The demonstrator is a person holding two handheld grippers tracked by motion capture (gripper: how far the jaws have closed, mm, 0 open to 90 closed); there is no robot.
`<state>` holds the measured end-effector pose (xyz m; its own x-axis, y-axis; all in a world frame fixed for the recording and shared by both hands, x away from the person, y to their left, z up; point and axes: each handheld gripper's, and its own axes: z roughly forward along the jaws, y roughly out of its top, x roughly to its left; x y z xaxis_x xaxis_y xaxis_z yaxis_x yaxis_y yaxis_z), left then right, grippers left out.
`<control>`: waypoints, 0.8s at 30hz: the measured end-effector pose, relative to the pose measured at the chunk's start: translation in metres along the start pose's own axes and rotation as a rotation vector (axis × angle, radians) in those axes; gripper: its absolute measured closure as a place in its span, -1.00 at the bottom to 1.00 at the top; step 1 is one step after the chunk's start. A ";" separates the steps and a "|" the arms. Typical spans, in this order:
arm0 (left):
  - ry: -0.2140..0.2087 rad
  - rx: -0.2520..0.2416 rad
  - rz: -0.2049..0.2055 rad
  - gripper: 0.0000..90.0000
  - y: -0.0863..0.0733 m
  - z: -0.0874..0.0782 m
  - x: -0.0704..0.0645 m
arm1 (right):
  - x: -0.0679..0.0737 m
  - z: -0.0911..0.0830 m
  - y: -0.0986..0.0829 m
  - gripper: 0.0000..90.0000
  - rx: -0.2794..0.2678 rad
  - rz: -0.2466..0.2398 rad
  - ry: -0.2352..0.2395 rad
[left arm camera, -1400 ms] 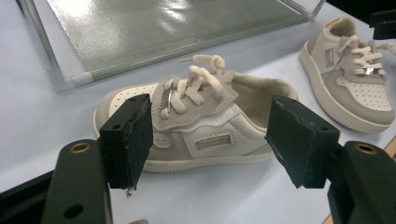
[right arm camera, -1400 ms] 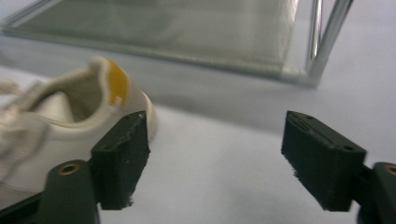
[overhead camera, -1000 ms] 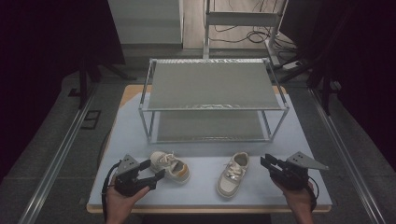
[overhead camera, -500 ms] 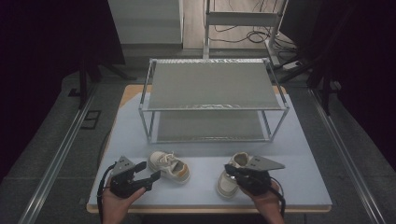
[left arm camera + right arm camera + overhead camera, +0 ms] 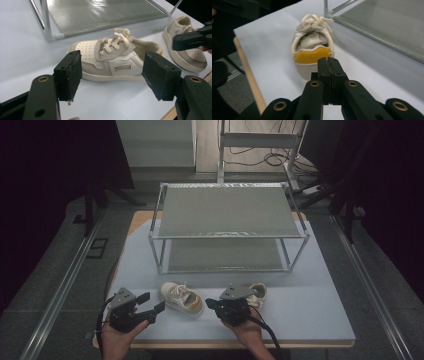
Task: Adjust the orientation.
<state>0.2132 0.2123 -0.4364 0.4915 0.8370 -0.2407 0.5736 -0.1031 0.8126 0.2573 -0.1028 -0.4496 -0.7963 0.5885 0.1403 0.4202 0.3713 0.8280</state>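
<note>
Left gripper (image 5: 151, 310) low at the near-left corner of the table (image 5: 310, 305), jaws spread wide, nothing between them. Left shoe (image 5: 181, 297) just beyond the open jaws, slightly to their right; in the left gripper view framed squarely between the two pads (image 5: 70, 74), side-on, not touching either. Long axis of that shoe running from far-left toe to near-right heel in the high view, so roughly crosswise to the jaws. Gap wider than the shoe's length as seen; a forward push would likely straddle it lengthwise rather than across the narrow sides — a turn of the wrist probably needed.

Right gripper (image 5: 212, 304) near the table's front centre, jaws pressed together, holding nothing. Pointing at the yellow heel (image 5: 313, 55) of the left shoe, close behind it, apart. Right shoe (image 5: 258, 294) beside and behind that gripper, partly hidden.

Farther out, two-tier wire rack (image 5: 227, 215), both shelves bare. Left gripper nearer and readier for the left shoe.
</note>
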 end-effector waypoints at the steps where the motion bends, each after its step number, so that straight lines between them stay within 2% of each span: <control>1: 0.000 0.000 0.000 -0.29 0.000 0.000 0.000 | 0.000 0.000 0.000 0.98 0.000 0.000 0.000; 2: 0.002 -0.001 -0.003 -0.29 0.000 -0.001 0.000 | -0.001 0.008 0.001 0.98 0.019 0.010 -0.015; 7: -0.004 0.003 -0.001 -0.29 0.000 0.000 0.001 | 0.000 0.022 0.002 0.96 0.060 -0.002 -0.042; 11: -0.009 -0.004 0.003 -0.29 0.000 0.000 0.000 | 0.001 0.028 0.001 0.97 0.085 -0.007 -0.036; 13: -0.007 -0.006 0.002 -0.29 0.000 -0.001 -0.001 | 0.004 0.028 0.001 0.99 0.082 -0.018 -0.050; 19: -0.004 -0.004 -0.003 -0.29 0.000 0.000 0.001 | 0.009 0.027 0.001 1.00 0.090 -0.019 -0.030; 20: -0.003 -0.004 -0.003 -0.29 0.000 0.000 0.001 | 0.010 0.027 0.001 1.00 0.102 -0.008 0.015; 21: -0.004 -0.004 -0.002 -0.29 0.000 0.000 0.001 | 0.011 0.027 0.000 0.99 0.107 -0.009 0.037; 22: -0.004 -0.003 -0.001 -0.29 0.000 0.000 0.001 | 0.011 0.027 0.000 0.99 0.107 -0.009 0.037; 23: -0.005 -0.002 -0.001 -0.29 0.000 0.000 0.001 | 0.013 0.028 -0.001 1.00 0.108 -0.010 0.057; 24: -0.005 -0.001 -0.001 -0.29 0.000 0.000 0.001 | 0.017 0.029 -0.001 0.99 0.098 -0.019 0.048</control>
<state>0.2135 0.2126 -0.4368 0.4940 0.8345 -0.2442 0.5733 -0.1014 0.8131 0.2559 -0.0719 -0.4635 -0.8233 0.5466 0.1529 0.4438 0.4520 0.7738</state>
